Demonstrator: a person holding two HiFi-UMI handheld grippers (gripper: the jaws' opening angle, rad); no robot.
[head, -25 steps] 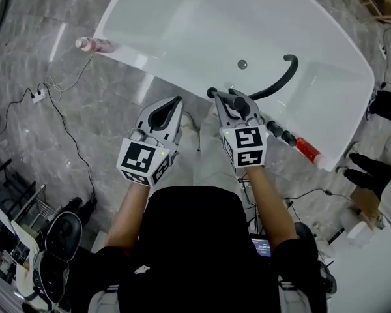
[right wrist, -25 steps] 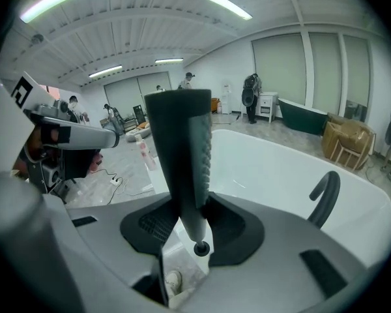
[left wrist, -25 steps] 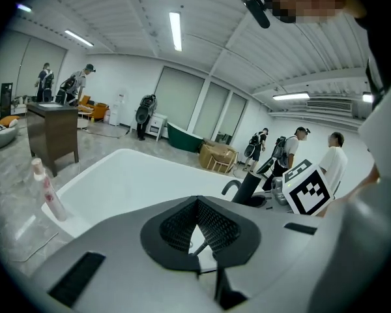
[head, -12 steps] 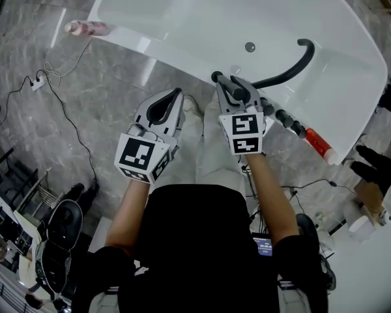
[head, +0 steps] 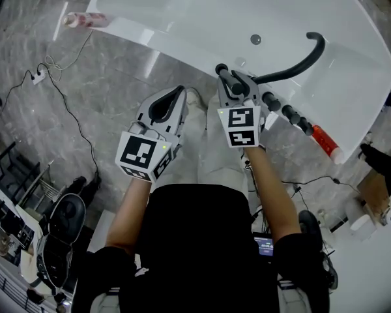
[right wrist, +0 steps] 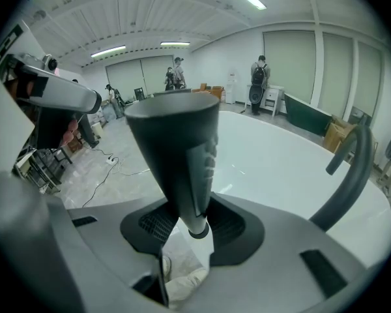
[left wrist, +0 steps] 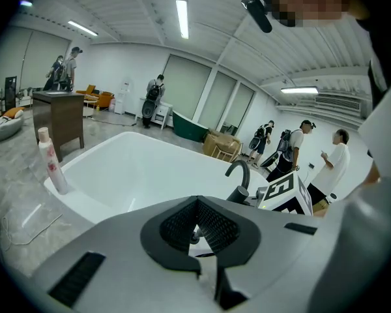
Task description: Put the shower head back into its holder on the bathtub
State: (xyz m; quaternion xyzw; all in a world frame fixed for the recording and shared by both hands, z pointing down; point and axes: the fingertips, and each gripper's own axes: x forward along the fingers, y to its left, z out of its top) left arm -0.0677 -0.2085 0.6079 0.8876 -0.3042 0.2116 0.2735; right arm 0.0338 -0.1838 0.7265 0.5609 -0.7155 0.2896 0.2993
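**Q:** Head view, nearest first: what do the grippers hold?

**A:** Left gripper (head: 178, 100) has its jaws together, empty. Right gripper (head: 231, 86) clamps the black shower head (right wrist: 176, 135) at the white bathtub's (head: 137, 28) near rim, with the curved faucet (head: 301, 62) beyond.

The bathtub (head: 182, 18) is smooth, glossy white, and the floor (head: 85, 90) looks like polished grey veined stone. The shower head (right wrist: 176, 155) and spout (head: 311, 54) are smooth matt black. The left gripper (head: 178, 93) and right gripper (head: 229, 82) are matt grey plastic, with finely ribbed black pads (left wrist: 176, 223).
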